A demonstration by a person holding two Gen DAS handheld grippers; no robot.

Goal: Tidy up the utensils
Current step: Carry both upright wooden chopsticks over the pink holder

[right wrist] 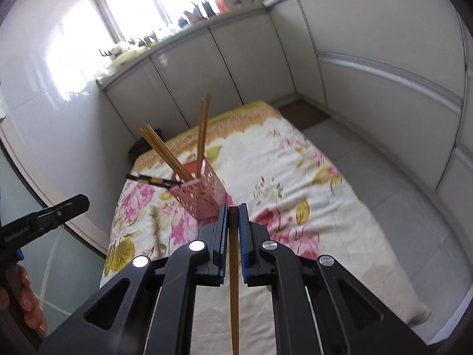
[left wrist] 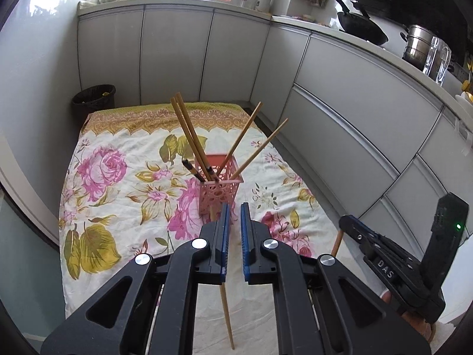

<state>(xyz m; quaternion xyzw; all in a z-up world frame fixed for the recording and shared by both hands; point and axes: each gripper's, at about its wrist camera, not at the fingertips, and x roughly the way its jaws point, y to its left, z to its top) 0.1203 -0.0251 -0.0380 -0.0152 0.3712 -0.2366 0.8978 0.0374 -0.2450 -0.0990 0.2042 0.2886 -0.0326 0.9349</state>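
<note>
A pink perforated basket (left wrist: 217, 192) (right wrist: 201, 198) stands on the floral cloth (left wrist: 118, 177) (right wrist: 295, 177). Several wooden chopsticks (left wrist: 189, 136) (right wrist: 204, 130) and a dark one (left wrist: 189, 167) (right wrist: 150, 180) lean out of it. My right gripper (right wrist: 233, 207) is shut on a wooden chopstick (right wrist: 234, 281) that runs back between its blue pads; in the left wrist view that gripper (left wrist: 344, 222) hangs at the right with the stick (left wrist: 337, 242) below it. My left gripper (left wrist: 235, 207) is shut just before the basket, nothing showing between its pads. Under it another chopstick (left wrist: 227, 316) lies on the cloth, partly hidden by the left finger.
A black bin (left wrist: 94, 97) stands at the cloth's far left corner. White cabinet fronts (left wrist: 340, 88) enclose the far and right sides. The counter above carries a wok (left wrist: 363, 26), a steel pot (left wrist: 416, 44) and a glass jug (left wrist: 437, 59). A person's hand (right wrist: 29, 304) holds the left gripper.
</note>
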